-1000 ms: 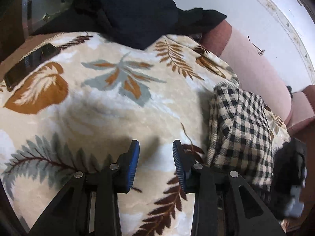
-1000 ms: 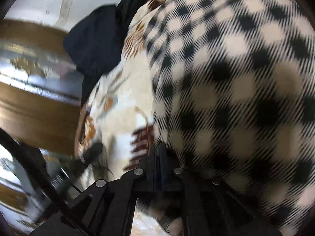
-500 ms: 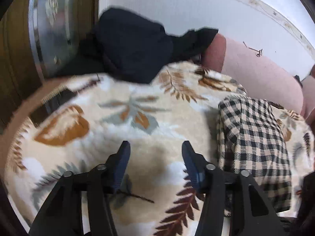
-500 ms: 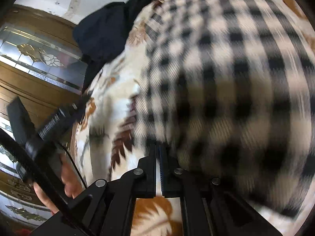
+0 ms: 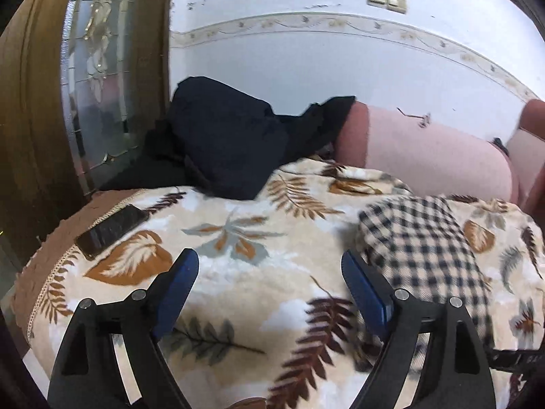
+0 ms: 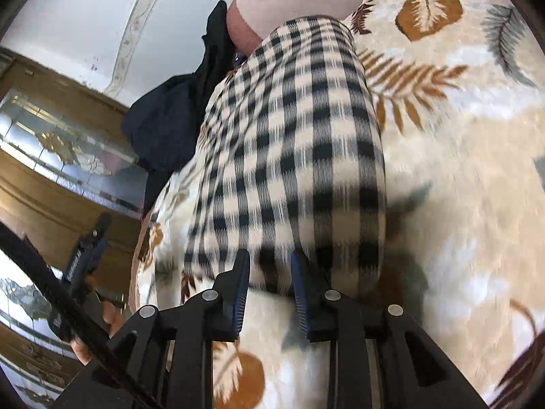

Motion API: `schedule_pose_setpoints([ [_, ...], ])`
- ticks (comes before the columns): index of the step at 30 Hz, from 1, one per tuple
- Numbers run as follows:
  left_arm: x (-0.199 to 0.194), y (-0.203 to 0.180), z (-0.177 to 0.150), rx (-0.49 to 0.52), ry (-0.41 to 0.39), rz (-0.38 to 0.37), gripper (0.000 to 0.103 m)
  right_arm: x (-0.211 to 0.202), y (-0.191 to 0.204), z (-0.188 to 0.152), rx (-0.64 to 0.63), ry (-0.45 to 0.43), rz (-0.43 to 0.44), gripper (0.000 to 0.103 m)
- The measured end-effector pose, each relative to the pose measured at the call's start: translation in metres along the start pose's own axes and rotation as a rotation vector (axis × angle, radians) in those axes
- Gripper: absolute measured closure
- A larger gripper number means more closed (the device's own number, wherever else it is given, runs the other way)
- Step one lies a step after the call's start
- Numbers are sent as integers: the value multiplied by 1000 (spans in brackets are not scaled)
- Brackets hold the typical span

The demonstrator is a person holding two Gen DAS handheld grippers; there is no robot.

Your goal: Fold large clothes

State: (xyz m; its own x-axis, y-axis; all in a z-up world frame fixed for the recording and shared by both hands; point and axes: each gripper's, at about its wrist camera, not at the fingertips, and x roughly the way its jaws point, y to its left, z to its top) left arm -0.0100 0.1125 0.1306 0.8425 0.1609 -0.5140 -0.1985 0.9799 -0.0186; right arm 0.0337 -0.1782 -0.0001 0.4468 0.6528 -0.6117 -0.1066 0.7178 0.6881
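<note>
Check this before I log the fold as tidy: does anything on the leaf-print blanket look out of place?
A dark rectangular phone lies near the leaf-print blanket's edge, apart from the folded black-and-cream checked garment; a heap of dark unfolded clothing slumps at the back.

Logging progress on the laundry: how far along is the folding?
Done: the checked garment lies folded in a narrow strip on the leaf-print blanket. In hand: nothing; left gripper and right gripper are opening, empty. Left: the dark clothes heaped behind.
</note>
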Motion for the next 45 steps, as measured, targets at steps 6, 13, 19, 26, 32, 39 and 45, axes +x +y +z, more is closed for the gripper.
schedule_pose_setpoints([
  [6,-18,-35,-28,94,121,-58,18,-24,4,-32,-109,8,-102,75],
  [13,-24,-77,-99,141,347,-159,18,-65,-13,-62,-190,-112,-367,61],
  [19,-11,-97,-141,165,483,-160,18,-71,-10,-68,-222,-190,-503,48],
  [26,-11,-97,-148,159,435,-169,9,-71,-6,-74,-227,-210,-569,47],
  [32,-9,-97,-148,179,435,-180,7,-63,-2,-79,-239,-208,-620,42],
  [39,-24,-94,-141,164,406,-159,7,-60,-2,-88,-237,-226,-702,42],
  [45,-47,-89,-129,146,342,-150,7,-63,2,-92,-256,-243,-726,39],
])
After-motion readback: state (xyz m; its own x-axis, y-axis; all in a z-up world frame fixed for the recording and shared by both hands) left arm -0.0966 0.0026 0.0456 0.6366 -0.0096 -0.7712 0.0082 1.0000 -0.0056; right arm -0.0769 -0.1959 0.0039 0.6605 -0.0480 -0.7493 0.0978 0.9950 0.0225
